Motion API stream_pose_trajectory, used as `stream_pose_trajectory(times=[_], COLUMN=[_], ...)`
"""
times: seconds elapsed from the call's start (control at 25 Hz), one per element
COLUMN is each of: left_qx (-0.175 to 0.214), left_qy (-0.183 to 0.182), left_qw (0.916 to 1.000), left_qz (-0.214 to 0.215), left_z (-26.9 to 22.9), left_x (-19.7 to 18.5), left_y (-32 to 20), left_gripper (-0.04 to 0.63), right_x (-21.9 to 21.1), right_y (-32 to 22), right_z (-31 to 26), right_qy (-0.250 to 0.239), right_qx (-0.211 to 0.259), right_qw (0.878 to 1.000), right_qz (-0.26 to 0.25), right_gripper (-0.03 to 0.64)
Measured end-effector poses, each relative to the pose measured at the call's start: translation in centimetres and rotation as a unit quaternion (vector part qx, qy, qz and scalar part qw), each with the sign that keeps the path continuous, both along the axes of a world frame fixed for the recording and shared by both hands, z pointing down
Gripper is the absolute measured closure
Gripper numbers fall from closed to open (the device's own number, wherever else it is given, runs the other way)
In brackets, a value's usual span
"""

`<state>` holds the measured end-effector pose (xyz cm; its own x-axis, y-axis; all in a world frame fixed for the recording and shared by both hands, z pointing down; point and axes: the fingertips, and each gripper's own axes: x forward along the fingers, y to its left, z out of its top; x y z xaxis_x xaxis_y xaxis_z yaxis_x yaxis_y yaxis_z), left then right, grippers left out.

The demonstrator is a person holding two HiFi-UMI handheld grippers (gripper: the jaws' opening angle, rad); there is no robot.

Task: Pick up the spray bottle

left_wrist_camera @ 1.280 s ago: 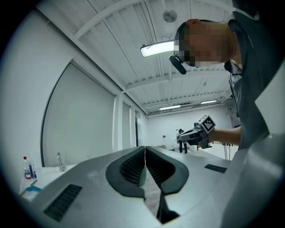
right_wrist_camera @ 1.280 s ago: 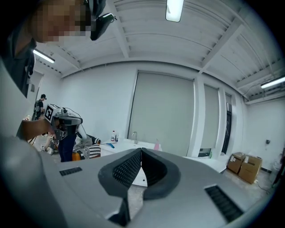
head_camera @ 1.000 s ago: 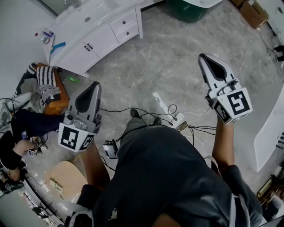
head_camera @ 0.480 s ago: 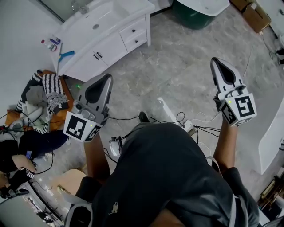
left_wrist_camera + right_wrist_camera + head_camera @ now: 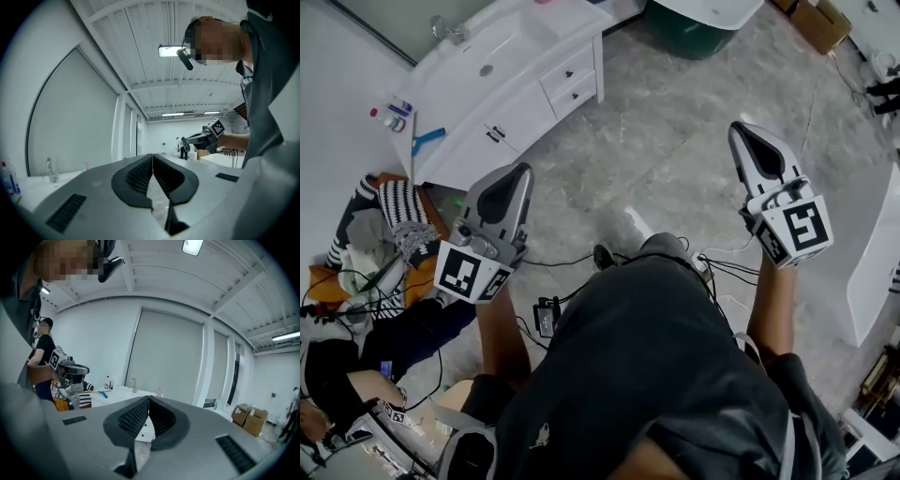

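Note:
A white vanity [image 5: 502, 80] with a sink and tap [image 5: 133, 383] stands at the upper left of the head view. Two small bottles [image 5: 389, 117] stand at its left end, the same bottles [image 5: 108, 383] showing small in the right gripper view. A small pink item [image 5: 160, 392] sits beside the tap; I cannot tell which of these is the spray bottle. My left gripper [image 5: 517, 173] is shut and empty, held over the floor short of the vanity. My right gripper [image 5: 741, 129] is likewise shut and empty, farther right. Each gripper's tips [image 5: 153, 155] [image 5: 148, 398] meet.
Cables and a power strip [image 5: 694, 262] lie on the stone floor by my feet. A seated person [image 5: 356, 375] and an orange chair with striped cloth [image 5: 403, 211] are at the left. A green tub [image 5: 694, 23], cardboard boxes [image 5: 825, 23] and a white counter [image 5: 872, 272] line the top and right.
Both grippers have been carried level across the floor as the person steps, and the vanity sits a little differently in the head view. Both pairs of jaws stayed shut.

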<state>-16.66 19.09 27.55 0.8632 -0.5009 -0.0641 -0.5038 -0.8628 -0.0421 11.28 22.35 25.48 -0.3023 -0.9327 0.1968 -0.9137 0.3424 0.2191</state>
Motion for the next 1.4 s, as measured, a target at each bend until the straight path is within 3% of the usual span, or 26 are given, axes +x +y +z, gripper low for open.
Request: stream_pose_trajectory(times=[0.16,0.8,1.12,1.4], left_qx=[-0.017,-0.001,-0.01,-0.013], left_qy=[-0.008,-0.047,-0.038,-0.018], left_qw=[0.9998,0.9964,0.9946,0.9971], left_qz=[-0.005,-0.071,-0.096,-0.073], left_z=[1.0,-0.9,-0.2,-0.6], left_x=[1.0,8.6,7.9,5.1], left_y=[-0.8,-8.3,-10.9,-16.7], left_gripper=[0.589,0.591,0.589,0.591], right_x=[1.5,9.9,8.8,4.9], right_y=[-1.0,-12.9,-17.4,-21.3], right_z=[1.0,0.4,1.6,0.5], right_qy=[-0.005,-0.035,-0.032,-0.025], right_qx=[-0.013,0.006,-0.008,-0.009], right_qw=[1.0,0.997,0.995,0.997], right_qz=[0.001,-0.061,-0.09,-0.075], right_gripper=[0.607,0.607,0.607,0.607])
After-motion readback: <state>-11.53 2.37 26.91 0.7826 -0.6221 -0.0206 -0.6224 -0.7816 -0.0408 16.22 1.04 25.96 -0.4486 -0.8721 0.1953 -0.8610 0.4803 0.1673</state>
